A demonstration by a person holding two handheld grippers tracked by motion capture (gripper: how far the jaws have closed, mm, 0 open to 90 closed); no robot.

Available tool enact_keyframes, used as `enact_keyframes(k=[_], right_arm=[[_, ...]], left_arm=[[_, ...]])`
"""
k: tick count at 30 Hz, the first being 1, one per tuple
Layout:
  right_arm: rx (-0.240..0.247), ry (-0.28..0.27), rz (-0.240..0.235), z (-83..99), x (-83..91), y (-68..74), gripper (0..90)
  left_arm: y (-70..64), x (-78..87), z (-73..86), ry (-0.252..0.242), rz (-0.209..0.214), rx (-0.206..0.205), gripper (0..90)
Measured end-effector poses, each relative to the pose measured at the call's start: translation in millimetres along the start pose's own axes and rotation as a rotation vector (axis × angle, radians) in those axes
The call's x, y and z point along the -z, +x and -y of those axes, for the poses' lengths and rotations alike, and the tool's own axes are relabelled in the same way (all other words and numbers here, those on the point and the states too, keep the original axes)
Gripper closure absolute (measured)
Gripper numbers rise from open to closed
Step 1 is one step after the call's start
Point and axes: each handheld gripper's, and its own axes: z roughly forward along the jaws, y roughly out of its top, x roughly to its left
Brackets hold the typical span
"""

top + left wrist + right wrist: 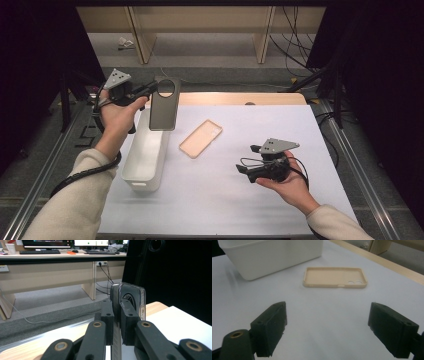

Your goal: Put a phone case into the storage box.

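Nearest the lens in the left gripper view, the left gripper [117, 322] has its two black jaws pinched together on the upper edge of a dark grey phone case [128, 298], close beside its round camera cutout. The high view shows what that close look cannot: the left gripper [150, 90] holds the dark grey phone case [164, 107] in the air, hanging upright above the far end of a white rectangular bin [145, 155] that stands at the left of the white table surface [235, 200].

The right gripper [243, 171] rests low over the table in the person's right hand [290, 187], well apart from the bin. In the right gripper view its jaws stand wide apart with nothing between them, the right gripper [327, 332] pointing at a beige phone case [334, 277]. That view shows the beige case lying inner side up, with two small round holes at one end, and the bin [272, 255] just behind it. From above, the beige phone case [201, 138] lies flat between the bin and the right gripper.
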Motion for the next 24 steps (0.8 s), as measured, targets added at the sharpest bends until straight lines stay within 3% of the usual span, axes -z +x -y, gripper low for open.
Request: enact_keyframes(k=[24], right_arm=[[-0.009,-0.010,0.001,0.0,0.6,-0.8,16.3]], left_arm=[[27.3,-5.7,-0.3,0.005,-0.031,0.006,82.4]])
